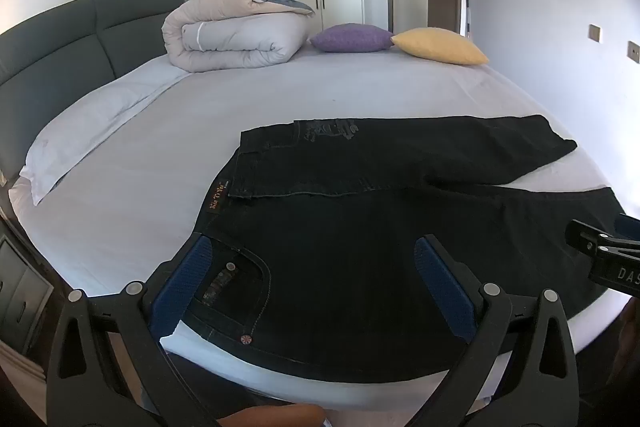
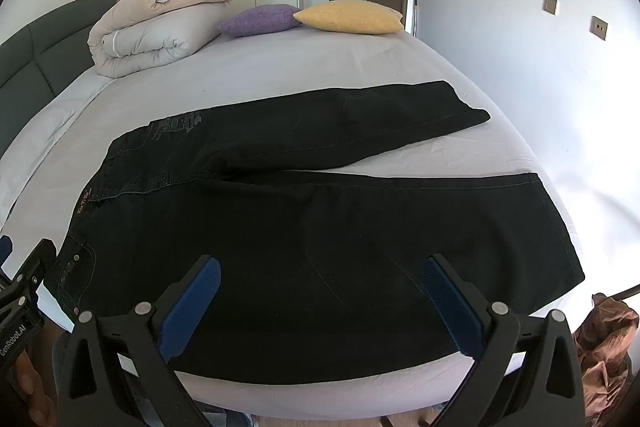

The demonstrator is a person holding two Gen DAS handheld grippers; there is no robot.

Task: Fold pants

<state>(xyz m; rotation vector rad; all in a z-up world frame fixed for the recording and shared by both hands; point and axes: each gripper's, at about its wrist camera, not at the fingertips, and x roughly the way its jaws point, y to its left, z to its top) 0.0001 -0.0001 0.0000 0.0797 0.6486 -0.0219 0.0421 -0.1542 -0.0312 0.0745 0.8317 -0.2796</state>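
Black jeans (image 1: pixel 380 227) lie spread flat on the bed, waistband to the left, both legs running right and splayed apart. They also show in the right wrist view (image 2: pixel 320 227). My left gripper (image 1: pixel 312 255) is open and empty, hovering over the near front pocket and hip. My right gripper (image 2: pixel 320 275) is open and empty, hovering over the near leg's thigh. Each gripper shows at the edge of the other's view: the right one (image 1: pixel 604 255), the left one (image 2: pixel 24 283).
The bed (image 1: pixel 280 99) has a grey sheet and a dark headboard (image 1: pixel 80 31) at the left. A rolled duvet (image 1: pixel 236 35), a purple cushion (image 1: pixel 352 37) and a yellow cushion (image 1: pixel 440 45) lie at the far side. Brown cloth (image 2: pixel 604 347) lies off the bed's right.
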